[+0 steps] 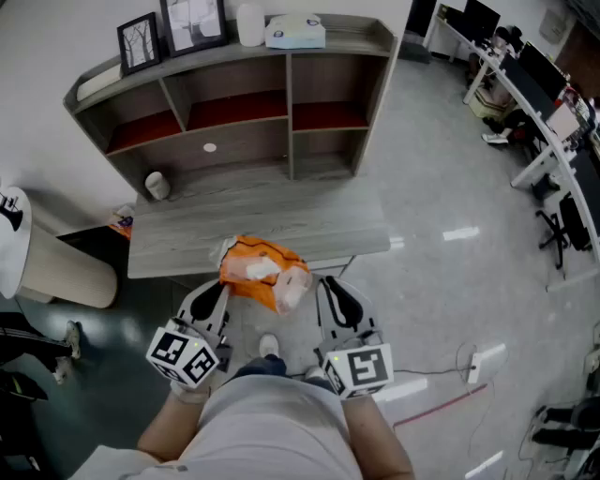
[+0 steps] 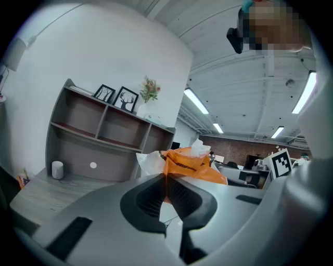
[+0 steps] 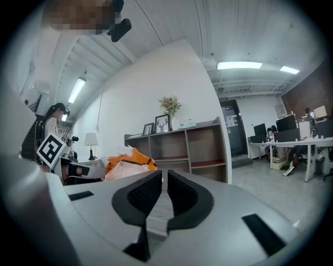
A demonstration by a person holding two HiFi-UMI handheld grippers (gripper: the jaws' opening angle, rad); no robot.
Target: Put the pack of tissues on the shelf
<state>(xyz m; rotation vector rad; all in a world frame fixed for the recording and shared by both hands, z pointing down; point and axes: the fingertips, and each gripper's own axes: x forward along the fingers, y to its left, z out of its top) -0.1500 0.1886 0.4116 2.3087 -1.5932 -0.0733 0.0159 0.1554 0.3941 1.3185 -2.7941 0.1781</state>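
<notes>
The pack of tissues (image 1: 263, 271), orange plastic with white tissue showing, hangs over the near edge of the grey table (image 1: 309, 225). My left gripper (image 1: 221, 289) is shut on the pack's left edge. In the left gripper view the orange wrap (image 2: 190, 163) is pinched between the tips of that gripper (image 2: 165, 179). My right gripper (image 1: 324, 284) is just right of the pack with its jaws shut and nothing between them. In the right gripper view the pack (image 3: 127, 165) lies to the left of the right gripper (image 3: 164, 179), apart from it. The shelf (image 1: 234, 103) stands behind the table.
On the shelf's top are two picture frames (image 1: 139, 42), a white vase (image 1: 249, 23) and a tissue box (image 1: 294, 31). A white cup (image 1: 157, 185) stands at the table's far left. A lamp shade (image 1: 14, 234) is at the left. Office desks (image 1: 534, 94) stand at the far right.
</notes>
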